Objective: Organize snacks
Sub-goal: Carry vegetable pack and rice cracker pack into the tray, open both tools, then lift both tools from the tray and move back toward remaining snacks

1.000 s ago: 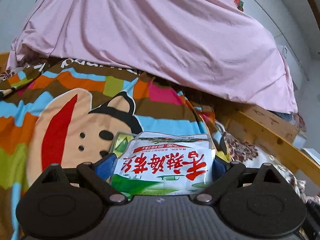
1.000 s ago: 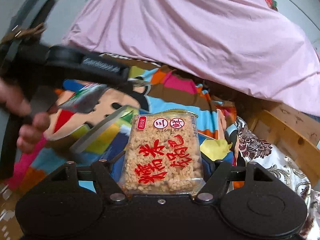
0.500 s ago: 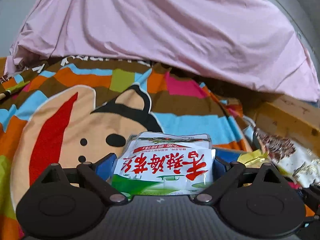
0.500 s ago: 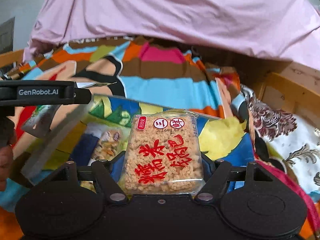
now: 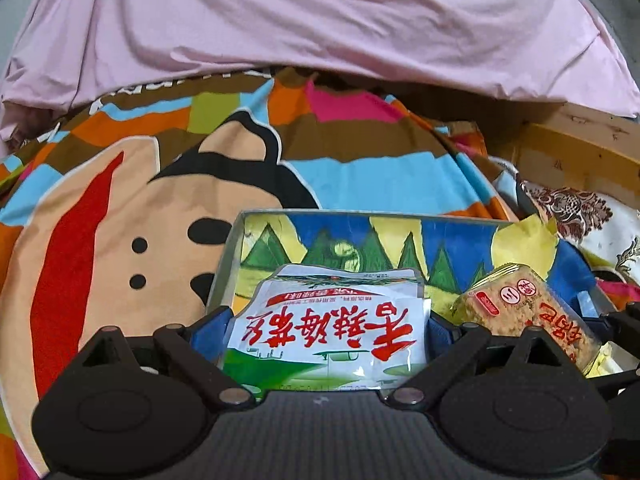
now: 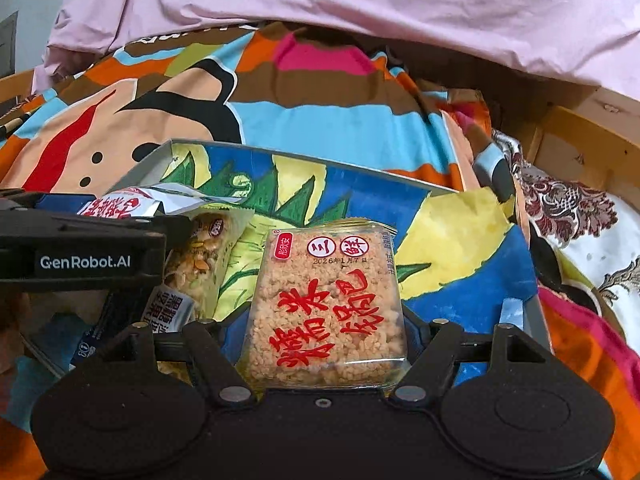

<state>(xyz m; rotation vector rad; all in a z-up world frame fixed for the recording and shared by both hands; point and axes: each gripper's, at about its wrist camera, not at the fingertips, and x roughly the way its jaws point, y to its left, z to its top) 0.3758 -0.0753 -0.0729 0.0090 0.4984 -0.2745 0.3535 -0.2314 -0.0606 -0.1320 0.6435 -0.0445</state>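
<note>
Left tongs (image 5: 326,332) pinching a white snack pouch (image 5: 324,330), right tongs (image 6: 324,320) a rice-crisp pack (image 6: 326,312), over the painted box (image 6: 452,216) already holding a nut bar (image 6: 200,260).

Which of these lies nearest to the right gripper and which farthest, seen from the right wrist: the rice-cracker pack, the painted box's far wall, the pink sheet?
1. Rice-cracker pack, clamped in the right gripper.
2. Painted box's far wall, beyond it.
3. Pink sheet, at the back.

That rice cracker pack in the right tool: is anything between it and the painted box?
Nothing visible. The rice cracker pack hangs over a bare patch of the painted box; the nut snack pack lies further left.
</note>
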